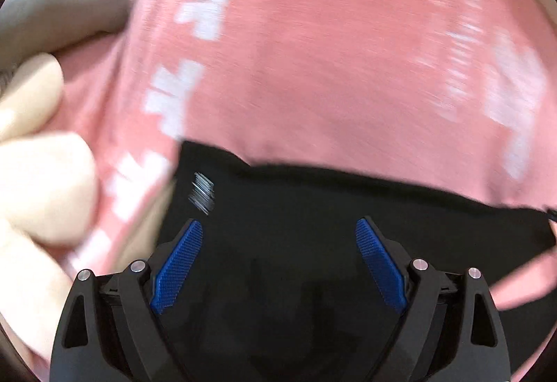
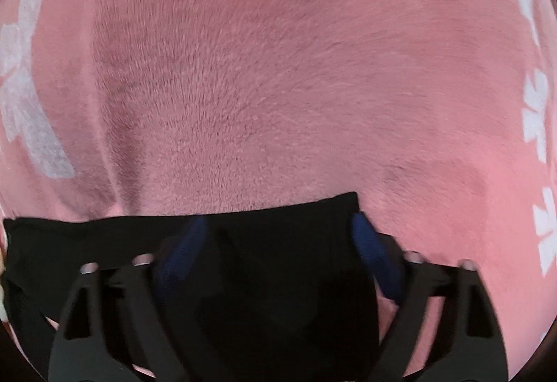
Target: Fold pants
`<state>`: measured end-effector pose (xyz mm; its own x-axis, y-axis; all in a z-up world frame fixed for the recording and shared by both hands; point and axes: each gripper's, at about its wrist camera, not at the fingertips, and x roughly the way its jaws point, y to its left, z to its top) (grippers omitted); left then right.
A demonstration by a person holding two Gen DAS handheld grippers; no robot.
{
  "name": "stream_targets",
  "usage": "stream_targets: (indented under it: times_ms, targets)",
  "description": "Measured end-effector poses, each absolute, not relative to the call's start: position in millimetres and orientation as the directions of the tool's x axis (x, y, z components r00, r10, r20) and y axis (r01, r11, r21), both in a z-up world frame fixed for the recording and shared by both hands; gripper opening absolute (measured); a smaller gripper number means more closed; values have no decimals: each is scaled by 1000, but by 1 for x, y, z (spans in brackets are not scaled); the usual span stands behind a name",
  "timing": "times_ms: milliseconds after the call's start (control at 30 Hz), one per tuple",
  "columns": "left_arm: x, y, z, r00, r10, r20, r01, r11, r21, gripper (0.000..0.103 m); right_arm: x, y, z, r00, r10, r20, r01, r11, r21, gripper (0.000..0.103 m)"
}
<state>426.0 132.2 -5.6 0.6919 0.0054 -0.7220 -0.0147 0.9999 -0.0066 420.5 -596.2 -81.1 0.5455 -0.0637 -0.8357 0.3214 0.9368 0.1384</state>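
The black pants [image 1: 348, 208] lie on a pink blanket with white marks [image 1: 313, 51]. In the left wrist view my left gripper [image 1: 278, 235] is open, its blue pads [image 1: 181, 263] spread wide over the black cloth near its upper edge. In the right wrist view the same pants [image 2: 278, 260] lie under my right gripper [image 2: 278, 228], which is open, its blue pads [image 2: 369, 242] spread apart just above the cloth's top edge and right corner. Neither gripper holds cloth.
The pink blanket [image 2: 278, 68] fills most of both views. A grey stuffed toy [image 1: 62, 6] lies at the upper left of the left wrist view. Pale cushion-like shapes [image 1: 45, 173] sit at its left edge.
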Motion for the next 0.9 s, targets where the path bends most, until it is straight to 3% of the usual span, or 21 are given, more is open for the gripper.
stream_targets:
  times_ms: [67, 200, 333, 400, 467, 533, 600, 700, 900]
  targets:
    - [465, 165, -9, 665, 37, -746, -83, 996, -24, 88, 424, -596, -81, 548, -66, -834, 317, 939, 133, 55]
    - [526, 217, -26, 627, 46, -778, -177, 981, -84, 88, 417, -596, -76, 572, -79, -816, 332, 932, 142, 11]
    - [569, 225, -54, 563, 88, -822, -207, 978, -37, 85, 397, -598, -71, 591, -102, -800, 360, 921, 148, 11]
    - [586, 217, -70, 524, 91, -847, -193, 981, -14, 79, 391, -599, -69, 590, -117, -799, 374, 917, 142, 11]
    - [598, 213, -86, 474, 109, -874, -206, 978, 10, 54, 389, -600, -68, 589, -115, -800, 382, 912, 150, 11]
    - [601, 215, -91, 464, 111, -879, -232, 973, 1, 46, 384, -594, -72, 587, -114, -802, 379, 913, 148, 11]
    - [597, 218, -86, 460, 86, -884, -238, 971, -30, 19, 385, -590, -70, 587, -110, -802, 372, 917, 147, 11]
    - [571, 224, -62, 526, 10, -850, -208, 971, -117, 11, 383, -584, -61, 602, -109, -791, 361, 921, 149, 11]
    - [471, 238, 6, 637, -163, -754, -83, 957, -277, 9, 358, -586, -40, 658, -85, -749, 350, 914, 204, 11]
